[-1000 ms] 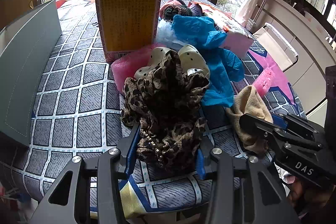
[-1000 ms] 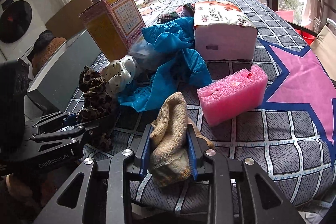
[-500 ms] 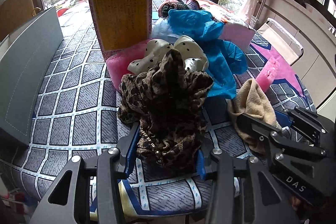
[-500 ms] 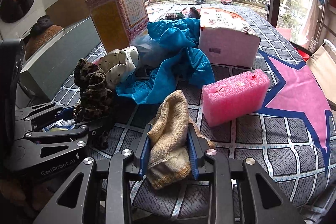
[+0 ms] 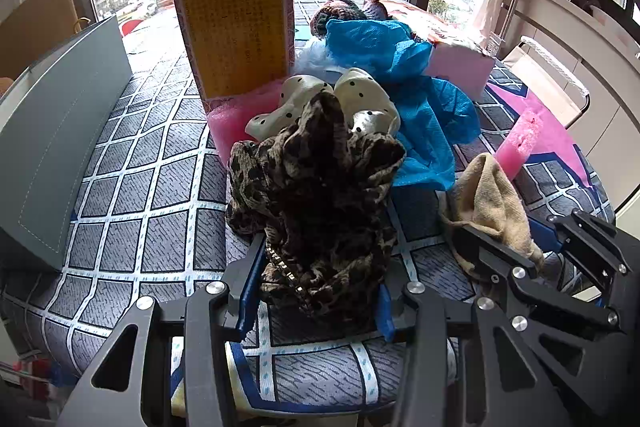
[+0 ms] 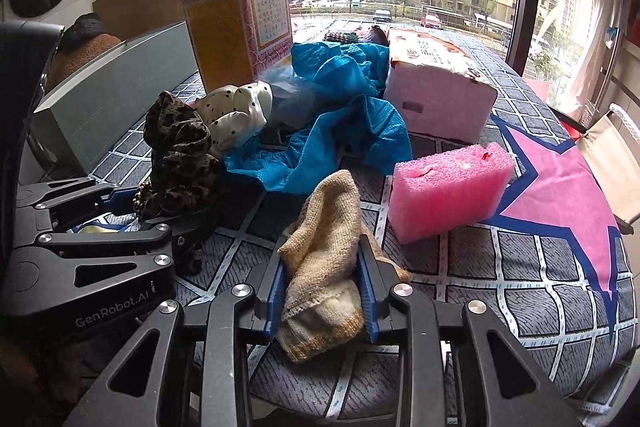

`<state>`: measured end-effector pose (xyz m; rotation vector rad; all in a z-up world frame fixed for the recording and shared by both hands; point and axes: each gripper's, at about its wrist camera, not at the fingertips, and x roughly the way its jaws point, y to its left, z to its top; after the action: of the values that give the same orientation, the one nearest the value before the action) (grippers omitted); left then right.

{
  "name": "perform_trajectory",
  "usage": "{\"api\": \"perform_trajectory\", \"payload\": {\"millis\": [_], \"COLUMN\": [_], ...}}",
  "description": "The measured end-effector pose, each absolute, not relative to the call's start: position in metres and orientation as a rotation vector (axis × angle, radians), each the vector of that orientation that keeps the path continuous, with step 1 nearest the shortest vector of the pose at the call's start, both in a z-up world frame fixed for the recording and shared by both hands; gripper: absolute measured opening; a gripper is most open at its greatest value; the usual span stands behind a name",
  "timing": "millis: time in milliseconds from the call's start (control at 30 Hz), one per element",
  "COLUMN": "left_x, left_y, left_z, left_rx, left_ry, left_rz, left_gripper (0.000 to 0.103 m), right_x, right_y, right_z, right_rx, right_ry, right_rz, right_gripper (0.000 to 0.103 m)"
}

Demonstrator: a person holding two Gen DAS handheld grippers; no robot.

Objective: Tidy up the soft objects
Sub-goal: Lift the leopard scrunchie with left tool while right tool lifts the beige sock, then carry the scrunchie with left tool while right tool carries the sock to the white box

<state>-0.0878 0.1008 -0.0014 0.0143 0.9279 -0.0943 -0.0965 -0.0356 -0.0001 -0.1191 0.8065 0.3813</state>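
- My left gripper (image 5: 316, 291): its blue-padded jaws are closed partway around the crumpled leopard-print fabric scarf (image 5: 320, 203), which bulges up between them at the near edge of the grey grid-patterned mat (image 5: 132, 195).
- My right gripper (image 6: 324, 291): jaws pressed against both sides of the beige knitted wool sock (image 6: 324, 259), gripped near its cuff, its toe end pointing away from me.
- From the right wrist view, the left gripper (image 6: 120, 211) sits just beside the sock, to its left, with the scarf (image 6: 180, 163) in its grasp.
- Behind the scarf: a cream polka-dot cloth (image 5: 320, 99), then a rumpled blue non-woven sheet (image 6: 336, 131).
- Right of the sock, near but apart: a pink foam block (image 6: 448, 187), resting on the mat's pink star print (image 6: 560, 179).
- Farther back: an upright yellow-and-pink printed carton (image 5: 236, 27) and a white plastic-wrapped tissue pack (image 6: 436, 87).
- Left edge: a grey flat-sided box (image 5: 52, 147).
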Motion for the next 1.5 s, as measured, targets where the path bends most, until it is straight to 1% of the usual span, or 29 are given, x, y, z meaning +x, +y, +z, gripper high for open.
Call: {"api": "perform_trajectory", "payload": {"millis": [900,1300,1367,1433,1500], "left_x": [-0.091,-0.093,-0.093,-0.094,-0.096], "left_y": [0.099,0.099,0.098,0.099,0.098], "left_z": [-0.003,-0.003,-0.001,0.002,0.009], "left_rx": [0.023,0.014,0.025,0.03,0.035], "left_ry": [0.904,0.883,0.897,0.902,0.887], "left_rz": [-0.093,-0.096,-0.092,-0.09,-0.097], "left_gripper": [0.049,0.049,0.048,0.048,0.048], "right_x": [-0.095,-0.097,-0.095,-0.094,-0.097], "right_y": [-0.033,-0.036,-0.04,-0.046,-0.054], "right_z": [0.0,0.0,0.004,0.013,0.029], "right_rx": [-0.136,-0.093,-0.069,-0.026,0.002], "right_ry": [0.812,0.8,0.816,0.843,0.827], "right_rz": [0.381,0.357,0.363,0.38,0.395], "right_gripper": [0.033,0.03,0.027,0.026,0.026]}}
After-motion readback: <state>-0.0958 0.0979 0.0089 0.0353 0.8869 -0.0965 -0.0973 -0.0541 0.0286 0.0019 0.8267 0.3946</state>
